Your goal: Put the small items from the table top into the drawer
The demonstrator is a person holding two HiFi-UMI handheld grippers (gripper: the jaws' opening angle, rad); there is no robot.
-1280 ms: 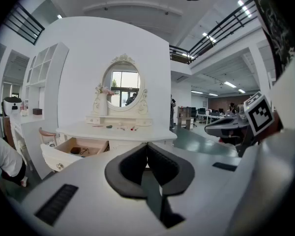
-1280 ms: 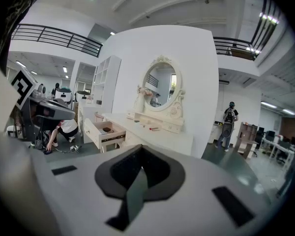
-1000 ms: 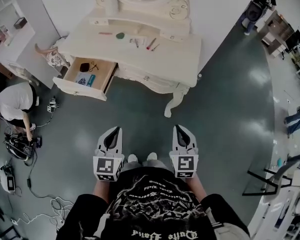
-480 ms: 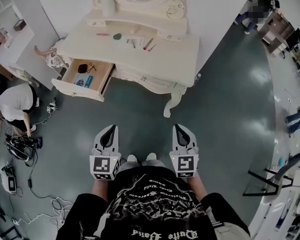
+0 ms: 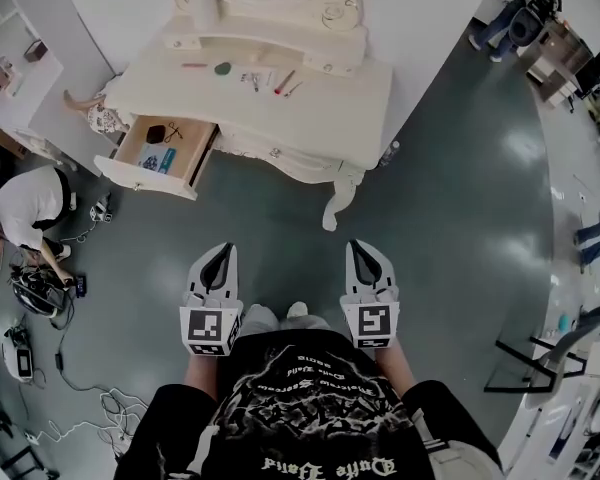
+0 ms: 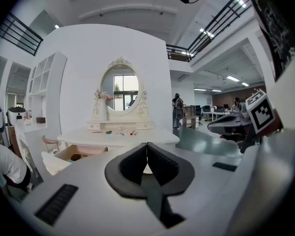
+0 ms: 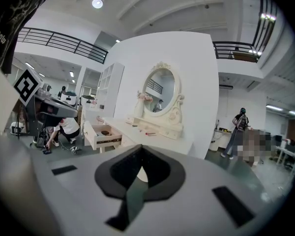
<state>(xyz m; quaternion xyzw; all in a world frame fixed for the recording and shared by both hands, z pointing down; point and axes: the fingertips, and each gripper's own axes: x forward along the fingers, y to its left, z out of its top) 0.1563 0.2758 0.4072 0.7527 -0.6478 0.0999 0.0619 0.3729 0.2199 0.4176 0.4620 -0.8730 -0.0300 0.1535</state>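
A cream dressing table point(image 5: 330, 108) stands far ahead of me. On its top lie small items: a green piece point(image 5: 223, 68), a red pen point(image 5: 285, 81) and a few thin tools point(image 5: 252, 80). Its left drawer point(image 5: 130, 173) is pulled open, with a dark item and a blue packet inside. My left gripper point(image 5: 224, 252) and right gripper point(image 5: 358, 248) hang over the floor close to my body, well short of the table. Both are shut and hold nothing. In the left gripper view the pads point(image 6: 157, 161) meet below the distant table point(image 6: 152, 137). The right gripper point(image 7: 140, 149) looks toward the drawer point(image 7: 99, 137).
A person crouches at the left point(image 5: 25, 208) among cables and gear on the floor. A stool with a floral seat point(image 5: 105, 118) stands beside the drawer. A small bottle point(image 5: 388, 153) sits on the floor by the table's right leg. Another person stands far right point(image 5: 520, 13).
The table has slid slightly up and left in the head view. Both grippers stay shut and in about the same place in front of me.
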